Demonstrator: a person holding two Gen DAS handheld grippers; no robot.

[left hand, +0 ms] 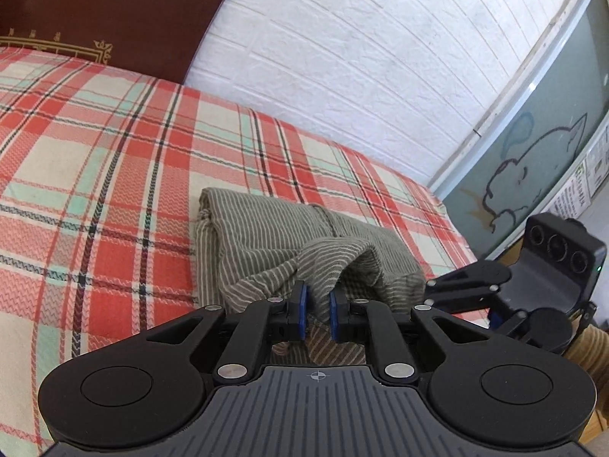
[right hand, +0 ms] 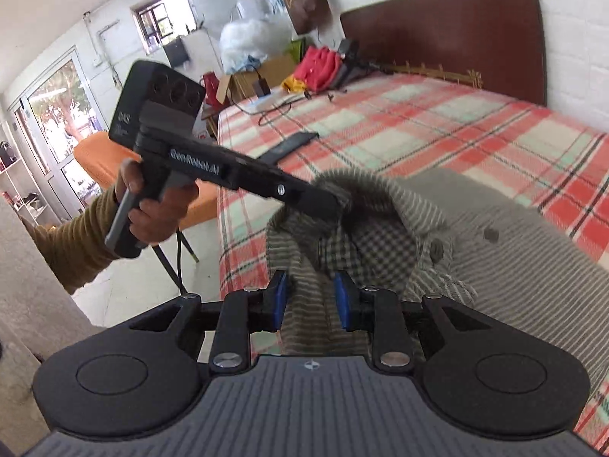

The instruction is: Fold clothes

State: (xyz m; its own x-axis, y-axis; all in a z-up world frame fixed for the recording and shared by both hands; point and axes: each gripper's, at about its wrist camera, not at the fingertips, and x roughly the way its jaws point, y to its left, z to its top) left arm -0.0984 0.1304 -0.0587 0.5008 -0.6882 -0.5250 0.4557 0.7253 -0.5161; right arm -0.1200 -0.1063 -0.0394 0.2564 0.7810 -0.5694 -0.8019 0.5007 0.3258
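Observation:
A grey striped shirt (left hand: pixel 266 236) lies partly folded on the plaid bed cover (left hand: pixel 95 152). My left gripper (left hand: pixel 317 304) is shut on a raised edge of the shirt at its near end. My right gripper (right hand: pixel 313 301) is shut on another bunched part of the same shirt (right hand: pixel 514 285), which shows a checked inner lining and buttons. In the right wrist view the left gripper (right hand: pixel 327 205) reaches in from the left, its tips buried in the cloth. In the left wrist view the right gripper (left hand: pixel 430 297) shows at the right, its tips behind the cloth.
A dark red headboard (right hand: pixel 456 30) stands at the bed's far end against a white brick wall (left hand: pixel 361 57). Red and yellow clothes (right hand: pixel 316 64), cables and a dark flat object (right hand: pixel 289 146) lie on the bed's far side. An orange-covered table (right hand: pixel 99 156) stands beside the bed.

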